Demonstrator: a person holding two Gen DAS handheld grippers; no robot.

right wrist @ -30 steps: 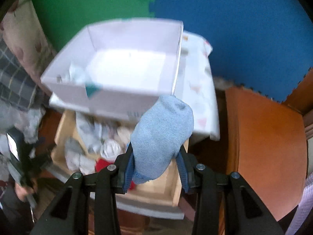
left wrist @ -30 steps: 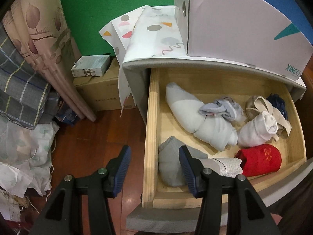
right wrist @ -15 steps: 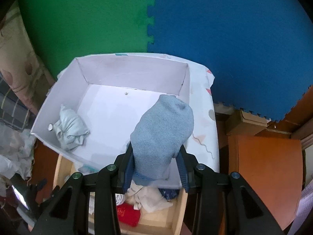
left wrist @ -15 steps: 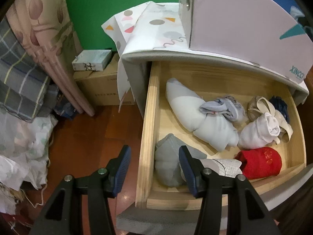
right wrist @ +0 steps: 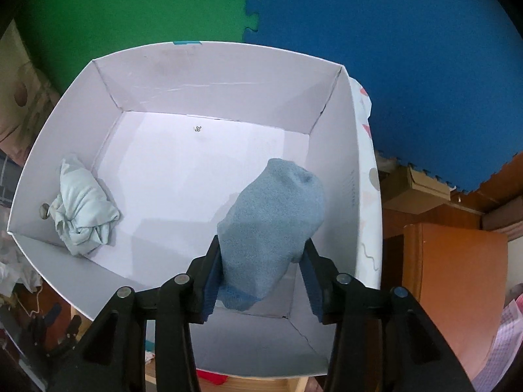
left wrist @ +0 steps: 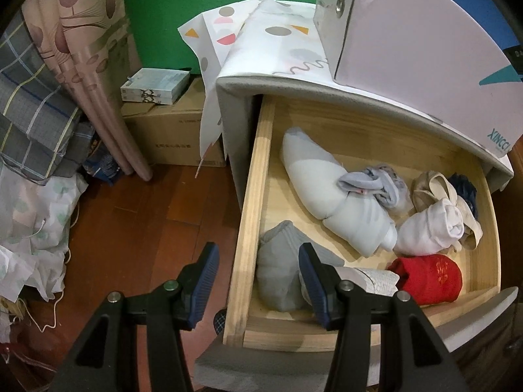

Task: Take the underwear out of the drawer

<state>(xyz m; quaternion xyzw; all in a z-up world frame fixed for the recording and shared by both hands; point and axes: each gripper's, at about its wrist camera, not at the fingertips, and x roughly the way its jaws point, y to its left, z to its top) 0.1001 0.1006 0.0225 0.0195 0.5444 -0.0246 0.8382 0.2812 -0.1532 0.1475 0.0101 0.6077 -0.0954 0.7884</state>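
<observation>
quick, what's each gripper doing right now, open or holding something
left gripper: open, empty, hovering over the drawer edge.
right gripper: shut on the blue rolled garment, above the white box.

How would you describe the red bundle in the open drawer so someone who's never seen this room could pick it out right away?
Start at the open wooden drawer under the white box. Go to its front right corner, just behind the front board. The red bundle lies there, in front of the white roll, the only bright red item among pale grey, white and beige ones, with faint gold embroidery on top.
</observation>
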